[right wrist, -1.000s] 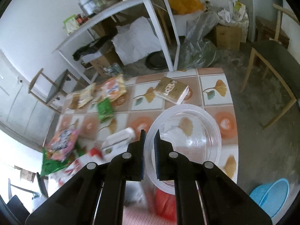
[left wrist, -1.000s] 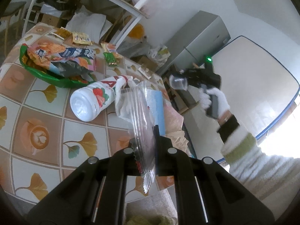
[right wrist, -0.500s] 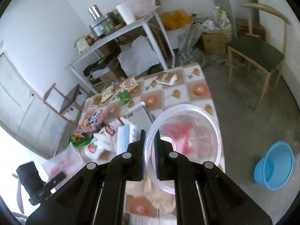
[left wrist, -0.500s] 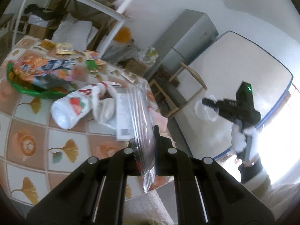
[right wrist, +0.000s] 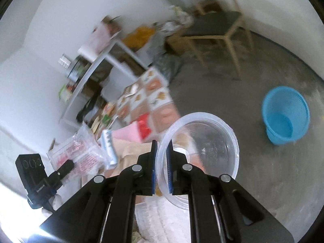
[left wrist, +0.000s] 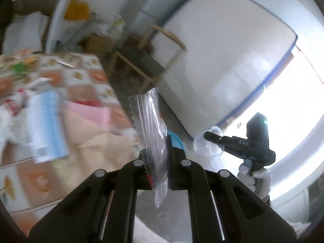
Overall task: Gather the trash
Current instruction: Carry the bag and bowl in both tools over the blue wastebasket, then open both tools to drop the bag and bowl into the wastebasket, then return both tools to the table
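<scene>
Two pieces of trash are being carried from the counter (right wrist: pixel 160 99) towards the blue basket (right wrist: pixel 285 115) on the floor

By the left gripper (left wrist: pixel 157 160) a clear plastic wrapper (left wrist: pixel 150 125) is held, pinched between jaws closed almost fully; its zigzag top edge rises above them and its crimped tail hangs below, while only a sliver of the basket is seen just past the right jaw. By the right gripper (right wrist: pixel 161 168) a clear plastic tub (right wrist: pixel 202 154) is held by its wall, the rim clamped between nearly shut jaws and the tub's bowl lying to their right. The basket is judged to be the drop point; it stands well apart, off to the right, so each load must be brought over its mouth before the jaws are opened, and the light wrapper may well cling or drift. More litter is left on the counter
</scene>
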Tool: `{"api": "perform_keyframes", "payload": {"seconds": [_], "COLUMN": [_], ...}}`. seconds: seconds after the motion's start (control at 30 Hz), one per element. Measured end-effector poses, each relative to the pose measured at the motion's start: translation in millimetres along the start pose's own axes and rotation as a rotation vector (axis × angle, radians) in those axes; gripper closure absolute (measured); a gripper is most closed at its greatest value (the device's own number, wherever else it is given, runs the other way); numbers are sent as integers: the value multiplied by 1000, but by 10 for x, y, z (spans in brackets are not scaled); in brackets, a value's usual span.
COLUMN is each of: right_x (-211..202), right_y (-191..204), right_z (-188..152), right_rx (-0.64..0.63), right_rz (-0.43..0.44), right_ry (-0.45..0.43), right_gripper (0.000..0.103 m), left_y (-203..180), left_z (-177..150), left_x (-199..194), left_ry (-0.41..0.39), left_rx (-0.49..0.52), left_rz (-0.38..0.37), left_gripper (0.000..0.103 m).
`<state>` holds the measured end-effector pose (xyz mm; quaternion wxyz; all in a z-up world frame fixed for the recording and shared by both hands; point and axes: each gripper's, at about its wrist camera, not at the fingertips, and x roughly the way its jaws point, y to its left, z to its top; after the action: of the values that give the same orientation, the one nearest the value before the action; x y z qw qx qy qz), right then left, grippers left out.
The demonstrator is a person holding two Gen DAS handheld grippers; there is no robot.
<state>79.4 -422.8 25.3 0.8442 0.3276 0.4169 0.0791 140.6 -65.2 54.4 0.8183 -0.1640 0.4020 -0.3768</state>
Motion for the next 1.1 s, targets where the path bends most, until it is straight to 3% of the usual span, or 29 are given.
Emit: {"api": "perform_keyframes", "payload": {"seconds": [0.13, 0.27, 0.53, 0.6, 0.63, 0.67, 0.7, 0.73, 0.87, 1.1], "right_x": [-84, -40, 247, 389, 464, 531, 640, 674, 805, 820], "right_y": [-600, -1212, -2345, -2574, -2685, -2781, -2916, -3017, -3260, -3368], "right_z": [35, 124, 595, 831, 950, 1032, 1121, 1154, 1237, 1292], "right_rx": [133, 263, 467, 479, 487, 489, 491, 500, 465, 393], "right_rz": [-15, -45, -142, -158, -173, -191, -230, -270, -416, -428], "right_ry": [-34, -59, -61, -38, -23, -8, 19, 22, 49, 14], "right_gripper": [94, 94, 94, 92, 90, 75, 51, 47, 46, 43], "left_y": [-312, -642, -1012, -1015, -1020, -1004, -967, -910, -848, -820], "left_z": [192, 251, 188, 220, 227, 204, 203, 200, 148, 190], "left_x": [842, 1707, 3299, 3634, 3850, 3998, 4127, 4222, 4334, 3941], "left_ry": [212, 364, 546, 545, 544, 541, 527, 499, 486, 415], "left_rx": [-8, 38, 125, 137, 149, 149, 140, 118, 102, 149], "left_rz": [-87, -93, -44, -32, -34, -25, 1, 23, 50, 8], "left_gripper": [98, 97, 97, 93, 77, 51, 42, 39, 38, 38]}}
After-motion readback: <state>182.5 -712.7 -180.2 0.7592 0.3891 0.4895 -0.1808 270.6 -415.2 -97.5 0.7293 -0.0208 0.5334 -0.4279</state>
